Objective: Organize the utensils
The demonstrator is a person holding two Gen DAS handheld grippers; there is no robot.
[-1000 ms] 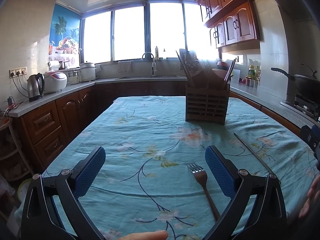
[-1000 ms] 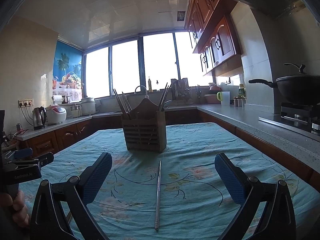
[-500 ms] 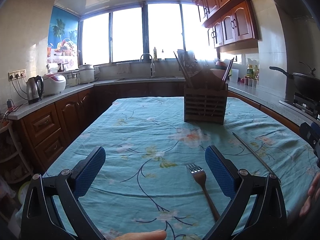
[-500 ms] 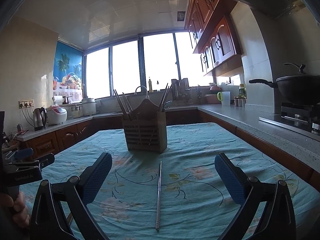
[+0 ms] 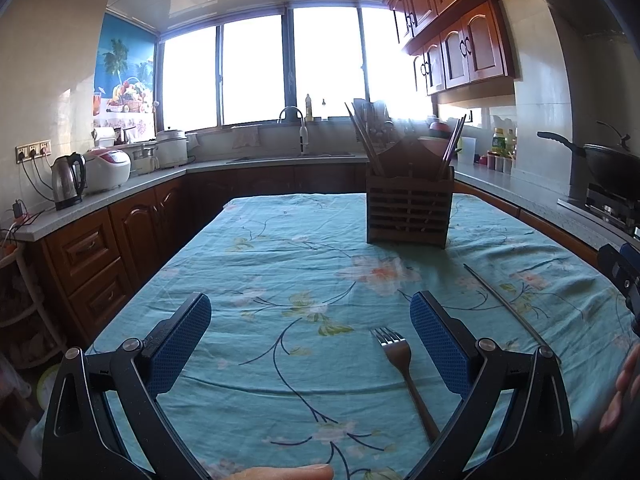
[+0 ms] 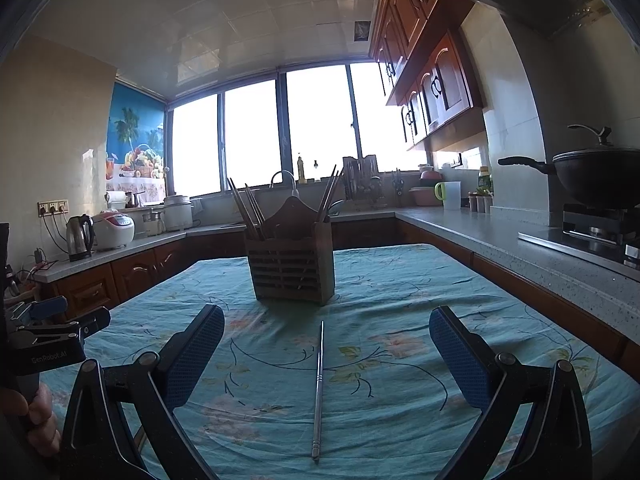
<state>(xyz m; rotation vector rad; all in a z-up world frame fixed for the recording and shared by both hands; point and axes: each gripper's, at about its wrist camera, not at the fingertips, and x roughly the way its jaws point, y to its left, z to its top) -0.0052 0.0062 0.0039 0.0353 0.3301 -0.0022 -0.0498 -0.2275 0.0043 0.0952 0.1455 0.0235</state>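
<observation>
Surface: table (image 5: 280,264) was covered by a teal floral cloth.
Far end: wooden utensil holder (image 5: 409,211) stood upright.
Near side: fork (image 5: 404,376) and metal chopstick (image 5: 508,308) lay flat, apart.

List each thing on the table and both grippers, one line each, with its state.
left gripper: open, empty, above the cloth.
right gripper: open, empty.
fork: lying flat on the tablecloth, tines toward the holder.
metal chopstick: lying flat, loose, pointing toward the holder.
wooden utensil holder: upright, chopsticks standing in it.
tablecloth: spread, slightly wrinkled.
</observation>
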